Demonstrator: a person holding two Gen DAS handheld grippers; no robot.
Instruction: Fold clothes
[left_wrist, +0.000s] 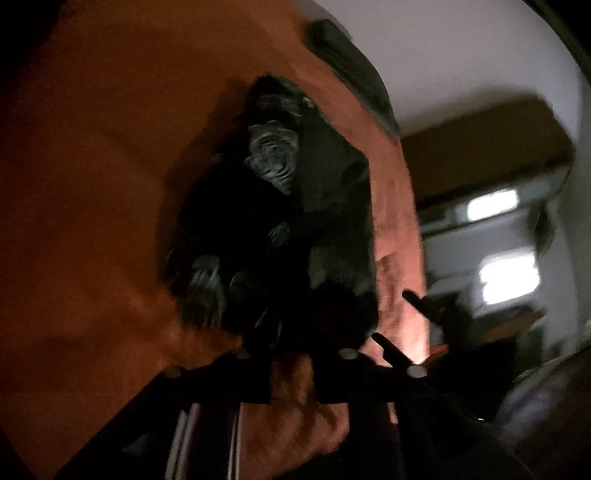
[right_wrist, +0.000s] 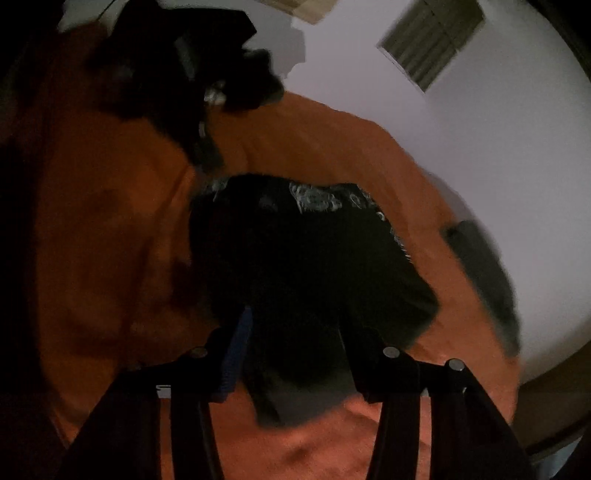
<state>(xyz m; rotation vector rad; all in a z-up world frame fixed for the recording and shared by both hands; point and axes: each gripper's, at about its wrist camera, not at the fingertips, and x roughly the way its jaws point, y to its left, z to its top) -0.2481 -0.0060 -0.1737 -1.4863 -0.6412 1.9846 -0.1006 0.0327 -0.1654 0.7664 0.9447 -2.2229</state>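
In the right wrist view, the right gripper is seen at the lower middle of the frame, its two fingers set wide apart, with the lower part of a black garment lying between them; whether the cloth is actually pinched cannot be told. The garment, marked with a pale grey print along its upper edge, is spread on an orange sheet that fills most of the frame. A second dark bundle is seen at the upper left.

In the left wrist view, the left gripper is found at the bottom centre, dark and blurred; its opening cannot be judged. The black garment lies just above it, at mid-frame, on the orange sheet.
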